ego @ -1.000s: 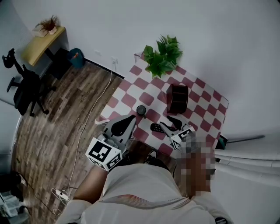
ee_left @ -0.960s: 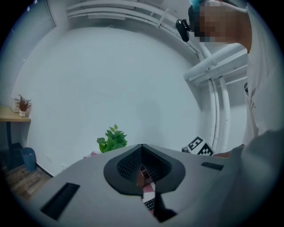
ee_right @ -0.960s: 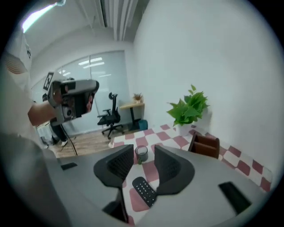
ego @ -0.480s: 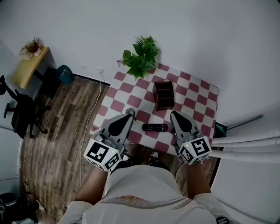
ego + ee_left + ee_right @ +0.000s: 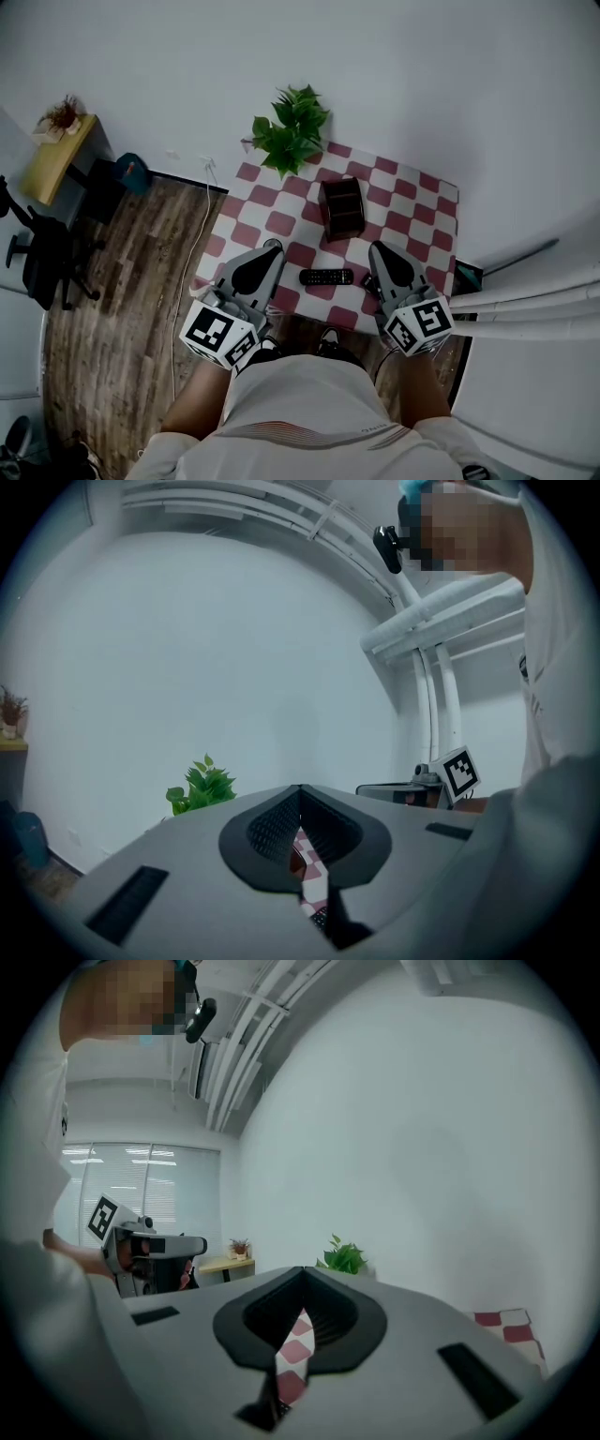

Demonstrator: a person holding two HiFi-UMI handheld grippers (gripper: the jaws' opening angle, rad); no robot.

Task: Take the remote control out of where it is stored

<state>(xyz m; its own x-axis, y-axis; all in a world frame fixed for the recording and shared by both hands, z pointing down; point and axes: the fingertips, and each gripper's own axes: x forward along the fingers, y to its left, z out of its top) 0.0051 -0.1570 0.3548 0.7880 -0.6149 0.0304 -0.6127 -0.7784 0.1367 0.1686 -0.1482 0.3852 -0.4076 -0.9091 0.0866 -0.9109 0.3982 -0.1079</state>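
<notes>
The black remote control lies flat on the red-and-white checked tablecloth, near the table's front edge. Behind it stands a dark brown storage box. My left gripper hangs over the front left of the table, left of the remote and apart from it. My right gripper is just right of the remote, also clear of it. In the left gripper view the left gripper has its jaws together with nothing between them. The right gripper looks the same in its own view.
A green potted plant stands at the table's far left corner against the white wall. Left of the table is wood floor with a white cable, a blue bin, a yellow desk and a black office chair.
One second ago the right gripper stood open at the remote. It has since shut and pulled back to the right, and the remote stays on the cloth. The head view has shifted.
</notes>
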